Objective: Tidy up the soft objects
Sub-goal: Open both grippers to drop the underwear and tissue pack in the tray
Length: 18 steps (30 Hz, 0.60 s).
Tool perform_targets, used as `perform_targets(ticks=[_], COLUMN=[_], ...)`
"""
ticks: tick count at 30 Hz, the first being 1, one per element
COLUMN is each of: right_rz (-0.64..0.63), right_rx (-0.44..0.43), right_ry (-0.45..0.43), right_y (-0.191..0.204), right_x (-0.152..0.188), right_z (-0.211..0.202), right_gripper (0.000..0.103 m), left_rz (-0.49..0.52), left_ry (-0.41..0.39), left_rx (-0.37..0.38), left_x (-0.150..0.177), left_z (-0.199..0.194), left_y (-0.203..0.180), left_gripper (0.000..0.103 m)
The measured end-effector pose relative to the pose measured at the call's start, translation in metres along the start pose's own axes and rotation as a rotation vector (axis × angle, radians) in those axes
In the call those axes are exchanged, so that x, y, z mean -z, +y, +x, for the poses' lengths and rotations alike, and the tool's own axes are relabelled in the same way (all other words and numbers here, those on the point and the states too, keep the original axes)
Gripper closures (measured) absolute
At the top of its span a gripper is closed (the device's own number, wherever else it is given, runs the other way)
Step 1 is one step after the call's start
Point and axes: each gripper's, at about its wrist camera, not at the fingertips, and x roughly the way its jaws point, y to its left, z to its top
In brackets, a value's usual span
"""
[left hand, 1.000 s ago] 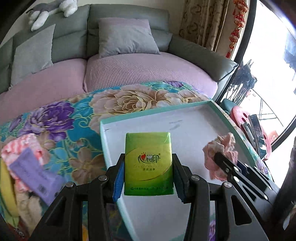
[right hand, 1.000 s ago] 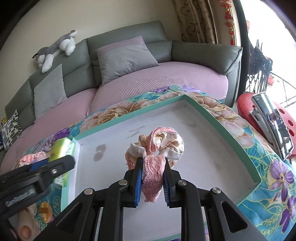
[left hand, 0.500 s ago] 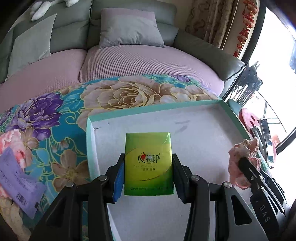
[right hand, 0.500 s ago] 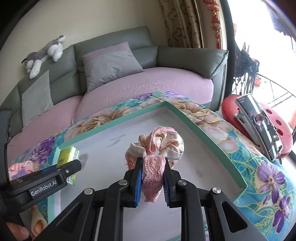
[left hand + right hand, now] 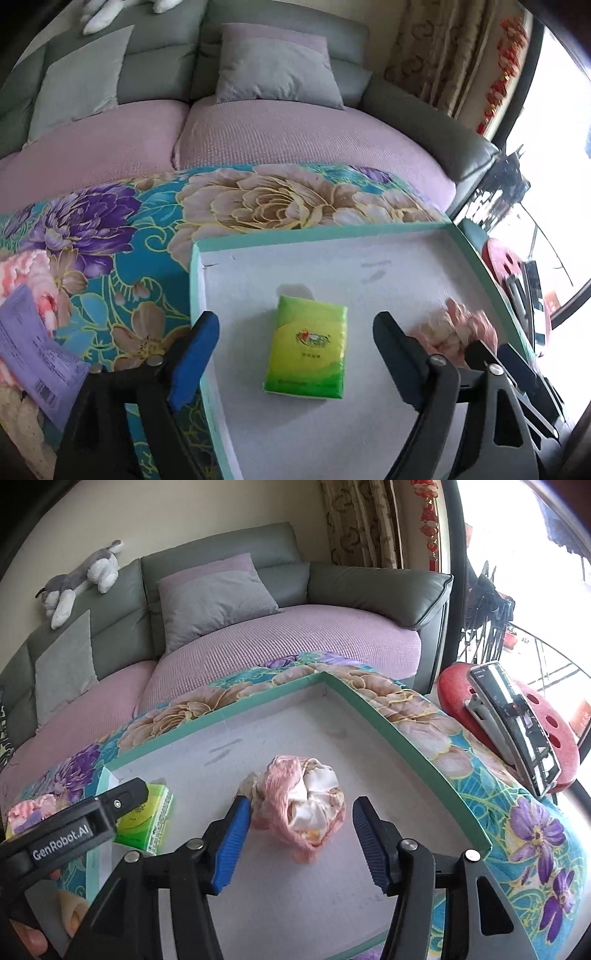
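Your left gripper [image 5: 295,354] had just spread its jaws and released the tissue pack [image 5: 308,349], which lay flat in the tray [image 5: 332,230] near its left wall, while your right gripper [image 5: 301,834] had just opened off the pink cloth [image 5: 299,801], resting mid-tray with bare floor all around. Only your right view showed the phone [image 5: 517,731] beyond the tray's right rim; only your left showed the purple slip [image 5: 33,354] left of the tray.

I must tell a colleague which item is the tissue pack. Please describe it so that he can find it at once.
Look at the shallow green-rimmed tray on the floral cloth before the sofa. Inside, toward the tray's left wall, lies the tissue pack. It is flat, rectangular and bright green, unlike the crumpled pink fabric bundle to its right.
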Motion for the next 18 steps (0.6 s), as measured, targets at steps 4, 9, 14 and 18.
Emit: perform_targets(ticks=[4,9,14,18], right_rz=[0.016,0.015,0.004,-0.01], right_rx=[-0.003,-0.013,-0.028,-0.035], right_ry=[0.012,0.006,0.004,0.002], right_y=[-0.001,-0.001,0.002,0.005], right_x=[0.0,0.0,0.0,0.0], right_z=[0.002,0.0,-0.001,-0.002], right_gripper=[0.042,0.042,0.042,0.042], left_rz=[-0.013,0.008,-0.017,-0.026], left_ry=[-0.005,-0.007,-0.012,-0.028], left_rx=[-0.009,-0.049,-0.06,-0.08], left_x=[0.003,0.003,0.008,0.012], left_z=[0.004,0.004,0.0,-0.007], left_y=[0.003,-0.002,0.002,0.004], left_gripper=[0.014,0.014,0.014,0.014])
